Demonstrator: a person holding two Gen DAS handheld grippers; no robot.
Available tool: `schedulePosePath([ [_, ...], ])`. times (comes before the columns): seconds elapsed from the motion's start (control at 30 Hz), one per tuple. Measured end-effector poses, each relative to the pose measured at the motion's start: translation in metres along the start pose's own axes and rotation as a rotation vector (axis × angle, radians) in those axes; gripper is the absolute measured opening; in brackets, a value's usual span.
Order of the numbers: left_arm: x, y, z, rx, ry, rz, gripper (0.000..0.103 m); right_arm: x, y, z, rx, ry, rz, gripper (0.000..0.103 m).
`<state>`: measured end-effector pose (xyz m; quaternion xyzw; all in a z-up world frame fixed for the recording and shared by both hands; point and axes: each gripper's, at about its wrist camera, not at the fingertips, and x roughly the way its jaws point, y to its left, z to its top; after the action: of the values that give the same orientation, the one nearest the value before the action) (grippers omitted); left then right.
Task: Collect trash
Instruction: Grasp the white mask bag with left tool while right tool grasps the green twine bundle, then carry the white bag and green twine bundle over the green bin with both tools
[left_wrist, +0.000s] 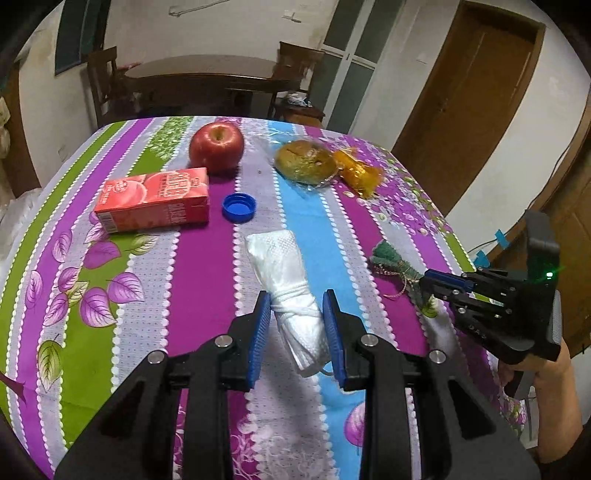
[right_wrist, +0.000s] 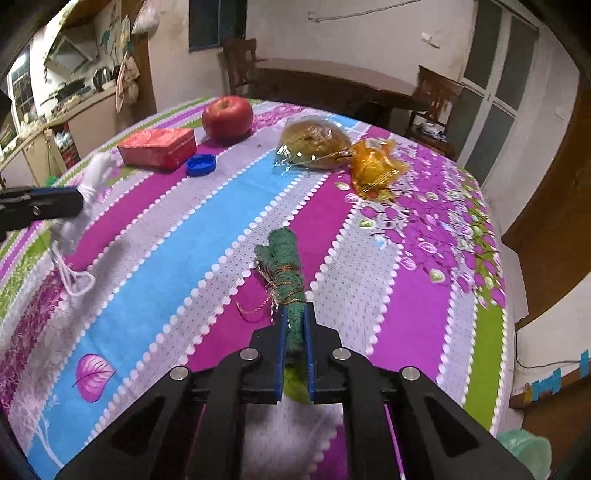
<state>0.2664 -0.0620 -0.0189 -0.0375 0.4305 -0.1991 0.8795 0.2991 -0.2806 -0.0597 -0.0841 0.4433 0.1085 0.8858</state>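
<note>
- My left gripper is clamped on the tied white plastic bag, which sticks out ahead over the table.
- My right gripper pinches the green bundle's near end; the rest lies forward on the cloth.

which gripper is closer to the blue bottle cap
Left. The left gripper, holding the white bag, sits just below the blue cap; the right gripper, closed on the green bundle, is further off.

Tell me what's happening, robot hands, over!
Left gripper shut on white bundle. Right gripper shut on green bundle. Carton, cap, wrappers not collected. Nothing in the way.
</note>
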Motion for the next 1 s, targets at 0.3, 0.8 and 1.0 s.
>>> schedulePosePath([
  [0.3, 0.001, -0.041, 0.001, 0.103, 0.003, -0.014, 0.028, -0.077, -0.008, -0.030, 0.085, -0.127, -0.030, 0.009],
  [0.8, 0.012, -0.189, 0.011, 0.375, -0.019, -0.090, 0.028, -0.224, -0.072, -0.091, 0.247, -0.278, -0.258, 0.009],
  [1.0, 0.021, -0.258, 0.002, 0.502, -0.031, -0.115, 0.028, -0.269, -0.111, -0.129, 0.313, -0.261, -0.371, 0.009],
])
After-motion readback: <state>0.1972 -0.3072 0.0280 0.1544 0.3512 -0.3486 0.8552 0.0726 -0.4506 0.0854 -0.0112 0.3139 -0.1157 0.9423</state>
